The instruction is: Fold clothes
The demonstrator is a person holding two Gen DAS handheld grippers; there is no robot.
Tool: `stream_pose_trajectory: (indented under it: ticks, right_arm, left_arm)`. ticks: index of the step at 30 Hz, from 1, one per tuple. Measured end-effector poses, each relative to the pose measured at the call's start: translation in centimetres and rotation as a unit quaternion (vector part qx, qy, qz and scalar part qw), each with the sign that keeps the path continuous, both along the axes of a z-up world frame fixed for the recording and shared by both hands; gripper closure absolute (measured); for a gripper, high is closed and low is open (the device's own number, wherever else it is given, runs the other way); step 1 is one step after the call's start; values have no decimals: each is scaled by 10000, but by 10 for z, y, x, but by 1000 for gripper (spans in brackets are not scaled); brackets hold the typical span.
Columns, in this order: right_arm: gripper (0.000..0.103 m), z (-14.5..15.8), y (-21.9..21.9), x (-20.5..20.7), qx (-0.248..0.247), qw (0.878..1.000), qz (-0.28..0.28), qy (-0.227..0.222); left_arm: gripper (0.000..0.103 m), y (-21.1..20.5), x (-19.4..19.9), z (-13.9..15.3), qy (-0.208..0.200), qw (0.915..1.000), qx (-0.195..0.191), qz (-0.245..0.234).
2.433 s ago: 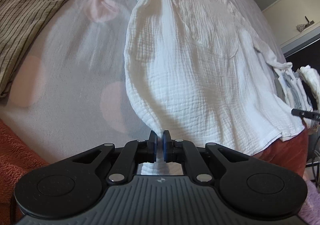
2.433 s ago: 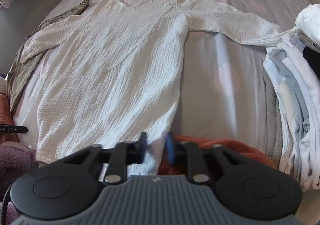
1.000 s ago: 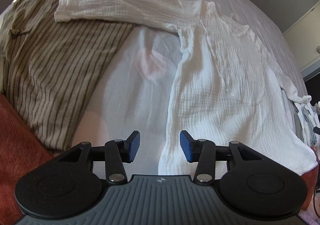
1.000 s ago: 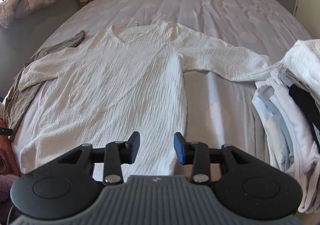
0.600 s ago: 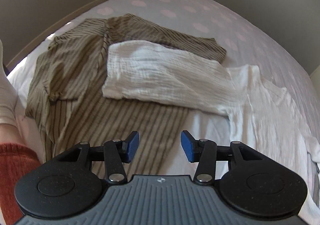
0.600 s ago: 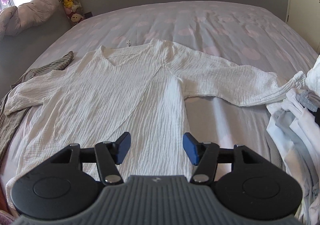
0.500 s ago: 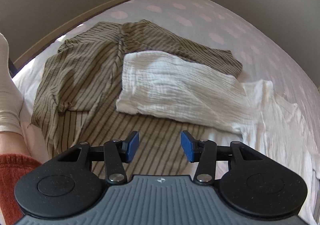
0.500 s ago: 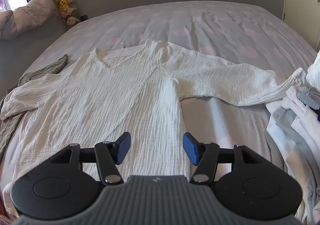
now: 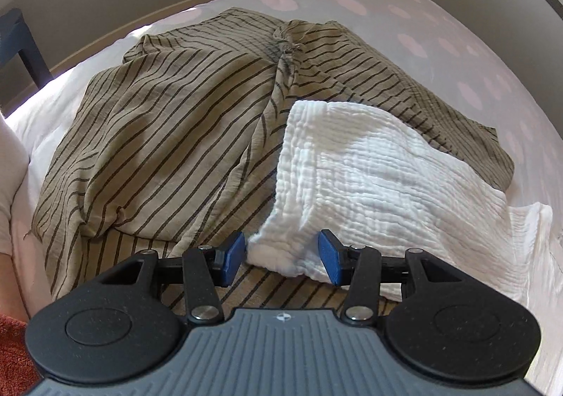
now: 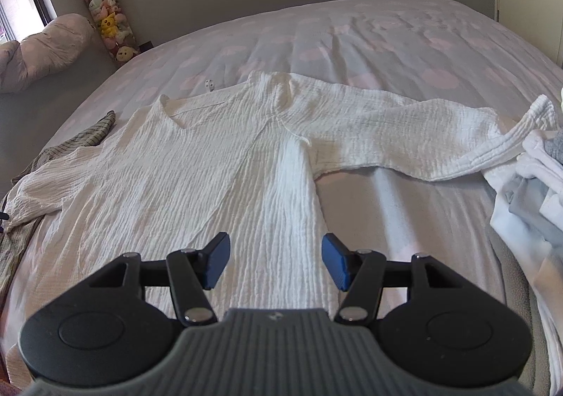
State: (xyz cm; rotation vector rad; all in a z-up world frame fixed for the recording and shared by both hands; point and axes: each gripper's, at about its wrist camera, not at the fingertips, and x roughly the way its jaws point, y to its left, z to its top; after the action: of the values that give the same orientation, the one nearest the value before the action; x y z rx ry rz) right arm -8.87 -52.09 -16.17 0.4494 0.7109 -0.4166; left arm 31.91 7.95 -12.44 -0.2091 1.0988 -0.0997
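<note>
between my left gripper's (image 9: 282,257) wide-open jaws lies the cuff end of the white shirt's sleeve (image 9: 373,178), draped over a striped brown garment (image 9: 169,135) that spreads ahead and to the left; my right gripper (image 10: 275,261) hangs with jaws equally wide over the white shirt (image 10: 218,178), its body running forward between them, far sleeve stretched right toward a pile of pale clothes (image 10: 527,192) on the spotted bedspread (image 10: 369,40)

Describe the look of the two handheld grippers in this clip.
The left gripper and right gripper look identical: a grey ribbed body with a small round emblem at its top centre, two black speckled round discs on either side, black linkage arms with silver rivets, and blue pads on the fingertips. No cables or sleeves are visible.
</note>
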Motion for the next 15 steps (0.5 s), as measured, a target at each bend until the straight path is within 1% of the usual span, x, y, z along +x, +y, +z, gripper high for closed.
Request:
stream_pose_trajectory:
  ticks: [5, 6, 7, 8, 9, 10, 13, 15]
  right_arm:
    - [42, -7, -6, 4, 105, 9997, -129, 169]
    - [42, -9, -7, 4, 127, 9995, -170, 212]
    - [42, -11, -9, 4, 156, 9994, -205, 235]
    - [42, -12, -10, 4, 194, 9993, -226, 229]
    - [42, -13, -11, 4, 230, 9992, -233, 214]
    - [42, -14, -12, 4, 258, 9992, -236, 197]
    - [42, -14, -13, 2, 351, 9991, -227, 117]
    - [42, -15, -15, 0, 415, 9988, -242, 48]
  left_arm:
    - [59, -4, 5, -9, 63, 9999, 63, 126]
    - [63, -6, 4, -8, 37, 9999, 86, 105]
    - [74, -8, 4, -7, 11, 9999, 109, 85]
    - [82, -11, 3, -5, -20, 9999, 132, 66]
    - [85, -13, 3, -1, -59, 9998, 157, 50]
    - [90, -16, 2, 4, -115, 9998, 173, 37]
    - [100, -21, 0, 29, -421, 9991, 100, 22]
    - [100, -25, -3, 51, -682, 9977, -31, 9]
